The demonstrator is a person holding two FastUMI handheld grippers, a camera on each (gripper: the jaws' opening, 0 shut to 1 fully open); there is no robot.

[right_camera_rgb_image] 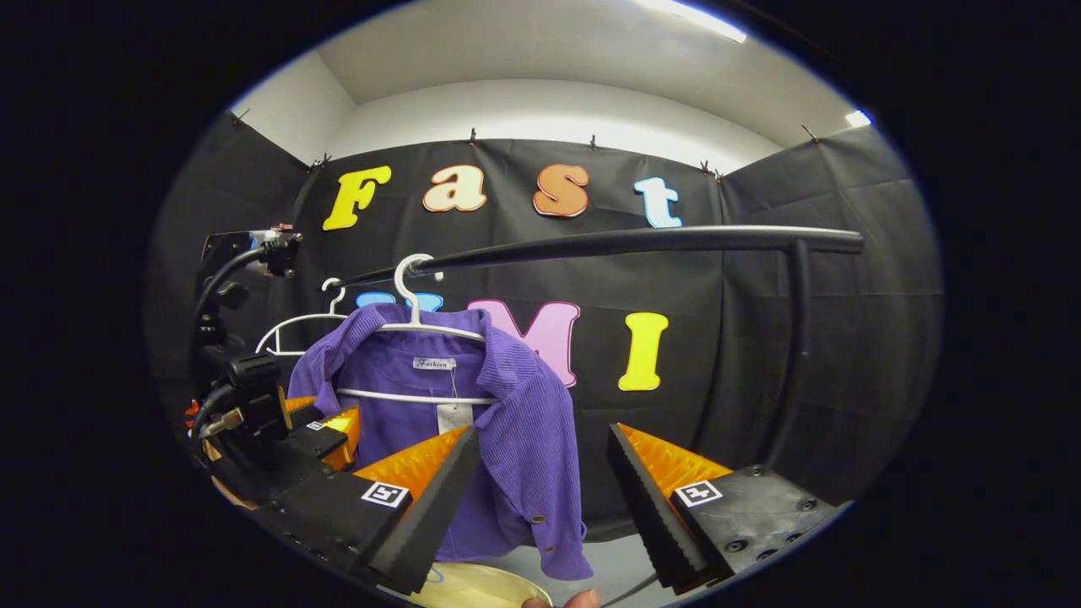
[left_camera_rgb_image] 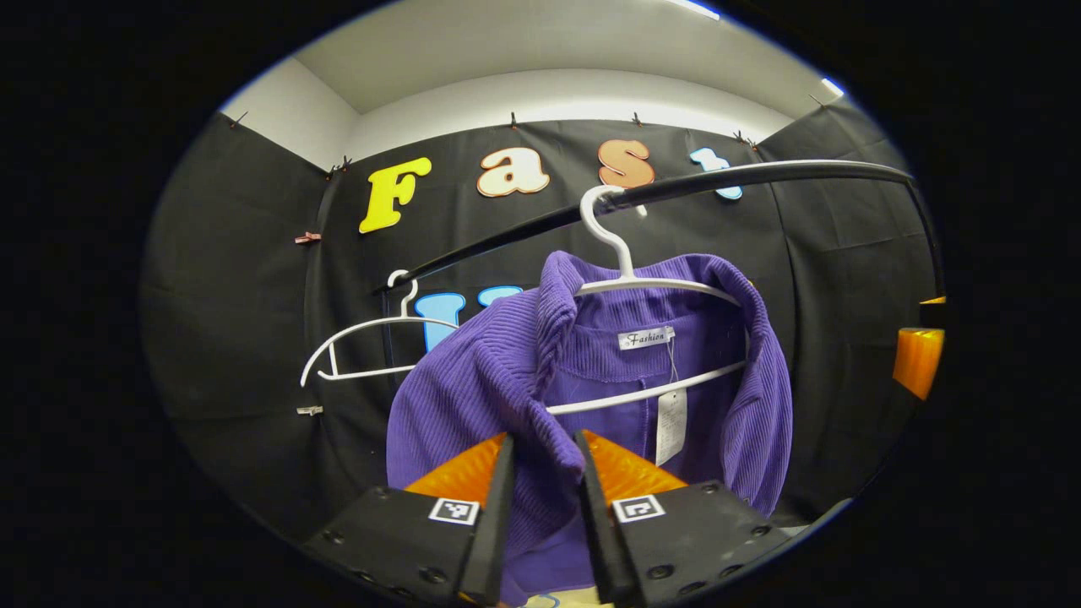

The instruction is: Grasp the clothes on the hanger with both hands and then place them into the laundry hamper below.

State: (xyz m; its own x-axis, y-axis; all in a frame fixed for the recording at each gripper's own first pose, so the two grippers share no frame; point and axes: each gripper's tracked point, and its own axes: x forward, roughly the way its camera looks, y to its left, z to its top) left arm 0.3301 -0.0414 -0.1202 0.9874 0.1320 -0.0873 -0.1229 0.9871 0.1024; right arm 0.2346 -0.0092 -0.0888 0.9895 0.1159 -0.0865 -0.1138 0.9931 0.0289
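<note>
Purple shirt (left_camera_rgb_image: 591, 380) hangs on white hanger (left_camera_rgb_image: 629, 270) on rail (right_camera_rgb_image: 608, 243). Left gripper (left_camera_rgb_image: 545, 456): narrow gap, shirt front fold between fingers, contact unclear. Right gripper (right_camera_rgb_image: 540, 464): wide, short of shirt. Right gripper view adds rail's upright post (right_camera_rgb_image: 794, 355).

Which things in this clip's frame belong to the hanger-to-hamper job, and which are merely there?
Job: purple shirt, its white hanger, rail, left gripper, right gripper.

Merely there: bare second hanger, paper tag, rail's post.
</note>
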